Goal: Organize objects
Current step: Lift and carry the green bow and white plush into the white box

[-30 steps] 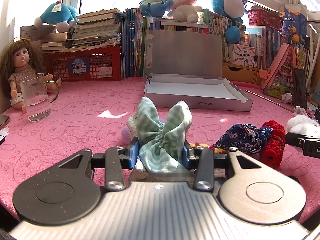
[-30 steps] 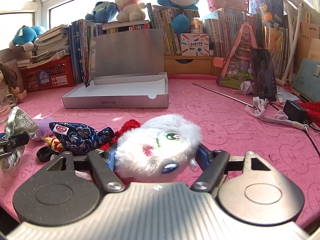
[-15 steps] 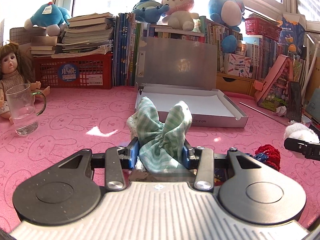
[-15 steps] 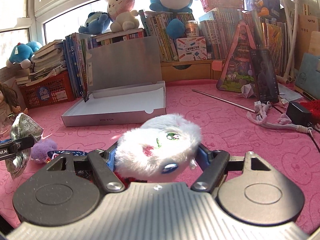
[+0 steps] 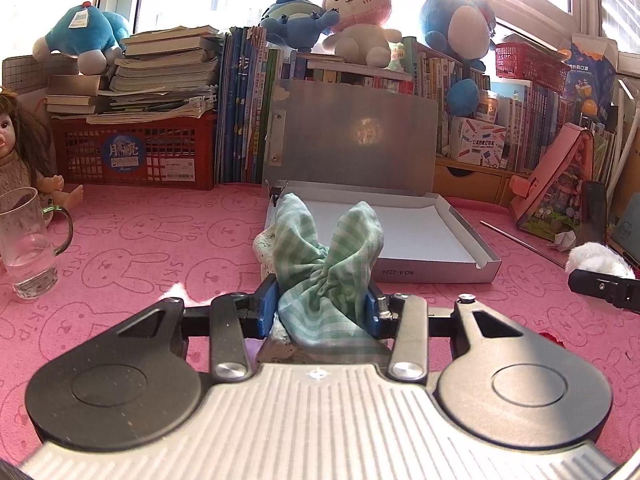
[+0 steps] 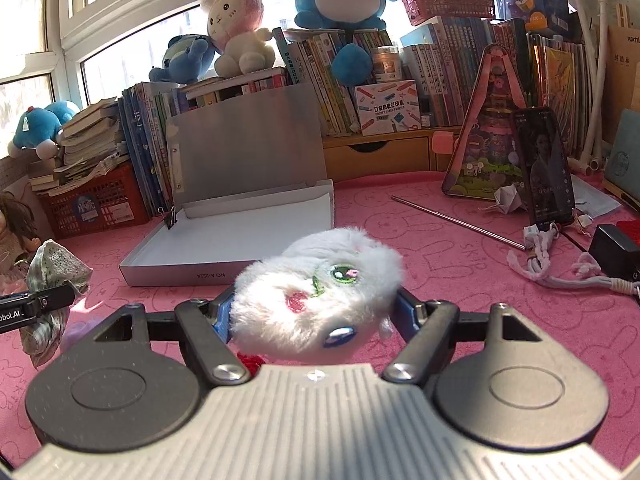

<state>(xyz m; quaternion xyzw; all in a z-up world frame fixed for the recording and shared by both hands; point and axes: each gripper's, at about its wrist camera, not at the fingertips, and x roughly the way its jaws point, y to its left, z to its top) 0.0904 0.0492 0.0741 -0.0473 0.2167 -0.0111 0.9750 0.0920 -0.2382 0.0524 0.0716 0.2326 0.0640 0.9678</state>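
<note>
My left gripper is shut on a green checked cloth scrunchie and holds it above the pink mat, just in front of the open grey box. My right gripper is shut on a white fluffy plush with a green eye, held above the mat near the same box. The left gripper and its scrunchie show at the left of the right wrist view. The white plush shows at the right of the left wrist view.
A glass mug and a doll stand at the left. A red crate, books and plush toys line the back. A phone, a metal rod, a cord and a black adapter lie at the right.
Both grippers have lifted with their loads and moved toward the open box. The navy and red items on the mat have dropped out of sight below the grippers.
</note>
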